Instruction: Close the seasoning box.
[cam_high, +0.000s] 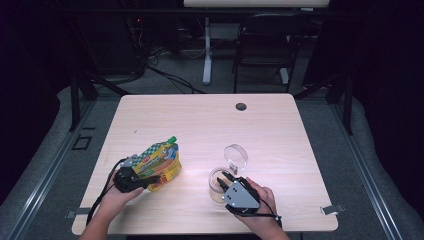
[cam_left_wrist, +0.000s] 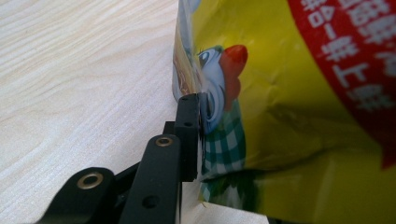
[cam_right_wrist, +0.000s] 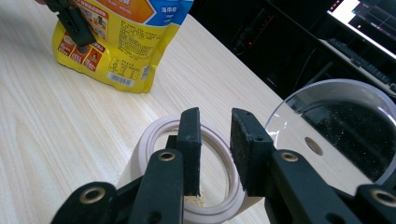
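The yellow pouch is held upright, pinched at its edge by the closed left gripper, while the jar rim is straddled by the right gripper (jaws slightly parted, grip unconfirmed), presumably steadied for pouring, lid just beyond.

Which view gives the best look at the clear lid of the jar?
The right gripper view: the clear lid stands large and close, open behind the jar's white rim. In the high view the lid is a small ring raised behind the jar. The left gripper view looks at the yellow pouch.
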